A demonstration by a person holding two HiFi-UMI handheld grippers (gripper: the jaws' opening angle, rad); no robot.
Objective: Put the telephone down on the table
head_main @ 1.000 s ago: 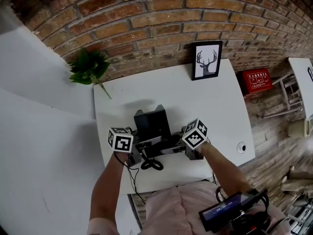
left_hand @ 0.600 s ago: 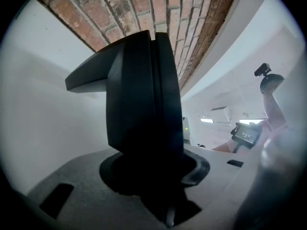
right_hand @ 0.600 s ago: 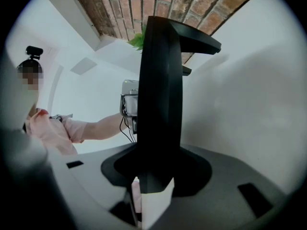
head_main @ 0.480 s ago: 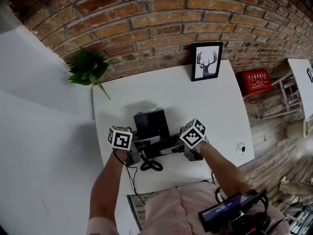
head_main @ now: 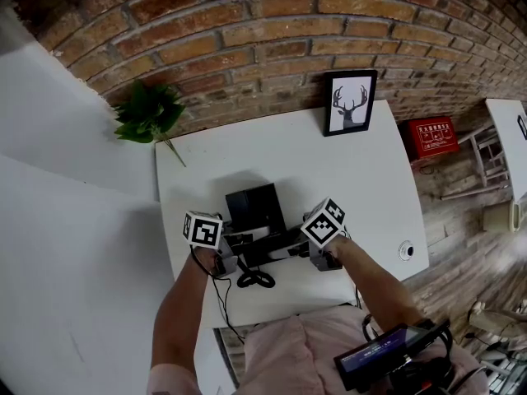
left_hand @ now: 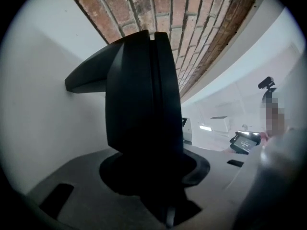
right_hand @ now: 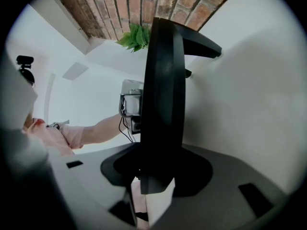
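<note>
White surface [head_main: 346, 179] under brick wall [head_main: 272, 23]. Black telephone [head_main: 255, 208], lying low at the near middle, clamped endwise between left tongs [head_main: 237, 249] and right tongs [head_main: 295, 249], both closed on its casing. Rigid, smooth plastic, likely light; side edges suit holding. Underside contact with surface hidden; black cord loop [head_main: 255, 278], ownership unclear.
</note>
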